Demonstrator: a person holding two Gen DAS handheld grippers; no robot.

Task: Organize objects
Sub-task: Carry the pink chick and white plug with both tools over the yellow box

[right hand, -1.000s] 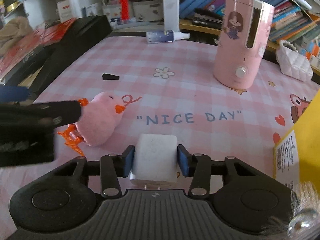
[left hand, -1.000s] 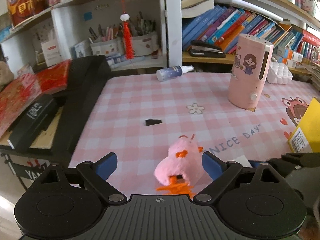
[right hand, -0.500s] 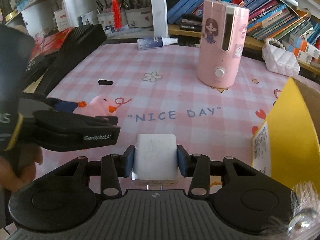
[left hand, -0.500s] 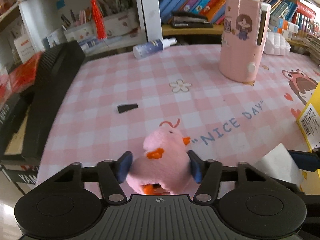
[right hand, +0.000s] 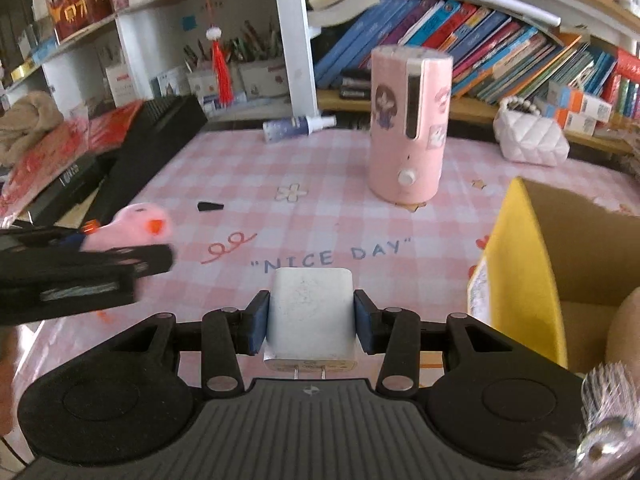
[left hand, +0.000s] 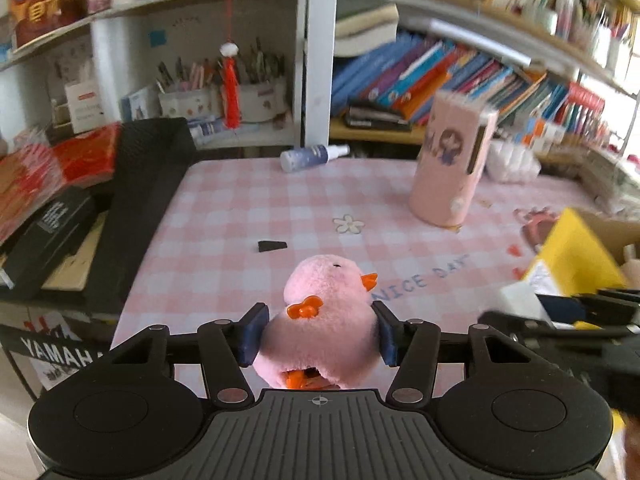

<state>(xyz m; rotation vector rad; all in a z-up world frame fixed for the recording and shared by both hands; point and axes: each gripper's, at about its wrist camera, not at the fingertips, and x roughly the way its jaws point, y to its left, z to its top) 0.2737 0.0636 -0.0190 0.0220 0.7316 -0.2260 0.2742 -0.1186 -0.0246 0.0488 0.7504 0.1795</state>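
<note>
We saw each claw, left claw (left hand: 318, 334) and right claw (right hand: 310, 326), as matte black ribbed plastic with round caps, silver screws and dark blue pads (right hand: 253, 328).

Your left wrist view: low over the bench (left hand: 224, 216), facing the pink cylinder (left hand: 452, 160), left of it. Your right wrist view: nearer that cylinder (right hand: 408, 128), likewise facing shelves. Both share it.

A home study corner, likely a child's: at 12 o'clock, white shelves (right hand: 288, 40) crammed with leaning picture books (right hand: 480, 52) and pen pots (right hand: 256, 76); a red tassel (right hand: 218, 64) hangs at 11 o'clock. The desk wears a pink checked "NICE DAY" mat (right hand: 320, 208).
</note>
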